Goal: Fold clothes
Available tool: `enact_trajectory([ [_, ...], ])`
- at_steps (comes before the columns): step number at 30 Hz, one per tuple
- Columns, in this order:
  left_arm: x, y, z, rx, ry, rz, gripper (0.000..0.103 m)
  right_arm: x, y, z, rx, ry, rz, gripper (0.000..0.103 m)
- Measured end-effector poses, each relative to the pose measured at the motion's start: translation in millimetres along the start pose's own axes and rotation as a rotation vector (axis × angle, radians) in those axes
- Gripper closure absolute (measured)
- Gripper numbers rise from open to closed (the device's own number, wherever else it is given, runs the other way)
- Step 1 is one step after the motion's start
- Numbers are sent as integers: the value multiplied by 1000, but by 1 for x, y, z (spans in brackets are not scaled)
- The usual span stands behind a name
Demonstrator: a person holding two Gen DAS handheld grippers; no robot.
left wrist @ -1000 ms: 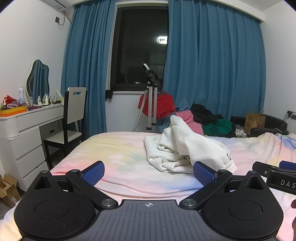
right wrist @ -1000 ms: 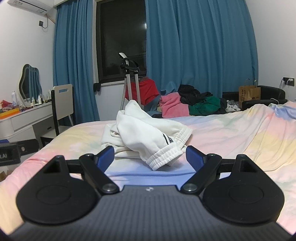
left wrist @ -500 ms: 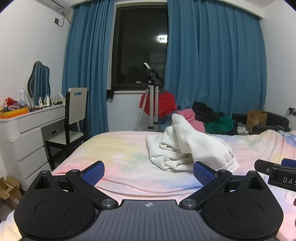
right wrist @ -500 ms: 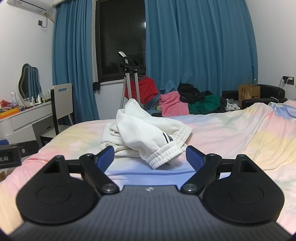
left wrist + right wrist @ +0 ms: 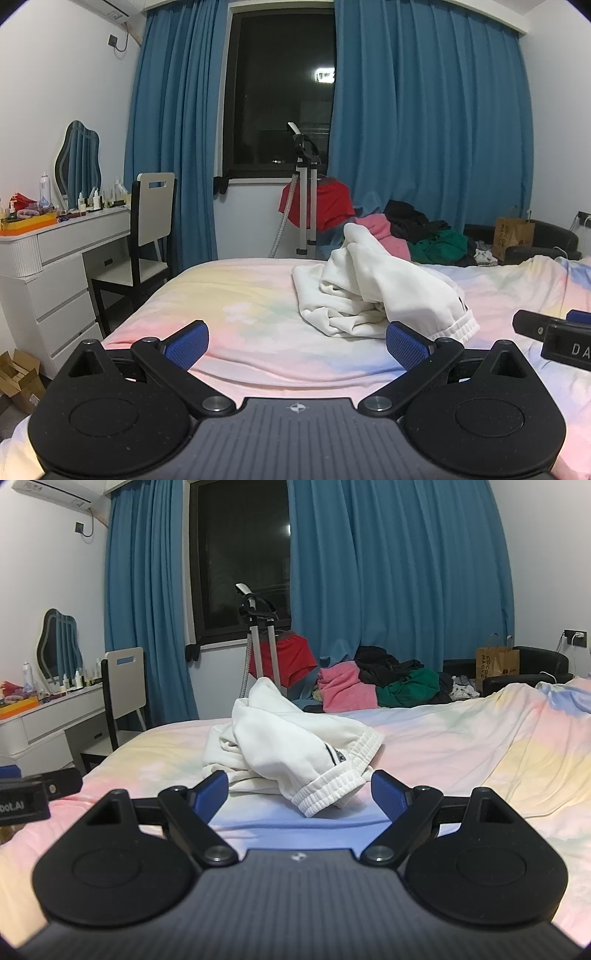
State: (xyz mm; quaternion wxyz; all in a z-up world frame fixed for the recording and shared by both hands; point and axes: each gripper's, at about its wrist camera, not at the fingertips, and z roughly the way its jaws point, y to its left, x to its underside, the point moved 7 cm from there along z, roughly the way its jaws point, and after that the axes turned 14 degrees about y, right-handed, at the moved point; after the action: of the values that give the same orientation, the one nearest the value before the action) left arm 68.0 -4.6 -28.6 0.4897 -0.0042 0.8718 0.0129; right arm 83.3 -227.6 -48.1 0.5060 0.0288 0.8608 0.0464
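Opening step of folding: I hold my left gripper [image 5: 297, 339] and my right gripper [image 5: 297, 794] low over the near edge of the bed [image 5: 229, 302], each with its blue pads spread wide and nothing between them. The white garment [image 5: 373, 291] lies crumpled in a heap on the pastel bedspread, ahead of both tools and touched by neither; nothing is yet spread or folded. I judge that the next move calls for reaching forward and closing on a readable edge, and the ribbed cuff [image 5: 332, 792] nearest my right gripper looks the likeliest hold, so that the heap can be pulled open and laid flat before any fold. The right wrist view shows this cuff almost between my pads, with a small dark label [image 5: 338, 755] on the cloth beside it; the left wrist view shows the same heap off to its right side, with the cuff partly hidden behind the right pad. The left view alone shows the dresser [image 5: 48, 266] drawers and cardboard boxes [image 5: 18, 380] on the floor; each view catches the other gripper at its frame edge.
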Motion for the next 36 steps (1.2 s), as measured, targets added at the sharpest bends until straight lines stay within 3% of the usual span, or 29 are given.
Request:
enact_trajectory([
  [11, 3, -2, 4, 23, 3, -5, 0, -1, -2, 1, 4, -1, 17, 17],
  [24, 17, -21, 22, -22, 0, 71, 0, -5, -15, -6, 22, -12, 101, 17],
  [29, 23, -64, 54, -34, 22, 225, 1, -7, -38, -8, 82, -5, 191, 17],
  [36, 21, -159, 120, -43, -62, 557, 1, -2, -92, 0, 176, 10, 307, 17],
])
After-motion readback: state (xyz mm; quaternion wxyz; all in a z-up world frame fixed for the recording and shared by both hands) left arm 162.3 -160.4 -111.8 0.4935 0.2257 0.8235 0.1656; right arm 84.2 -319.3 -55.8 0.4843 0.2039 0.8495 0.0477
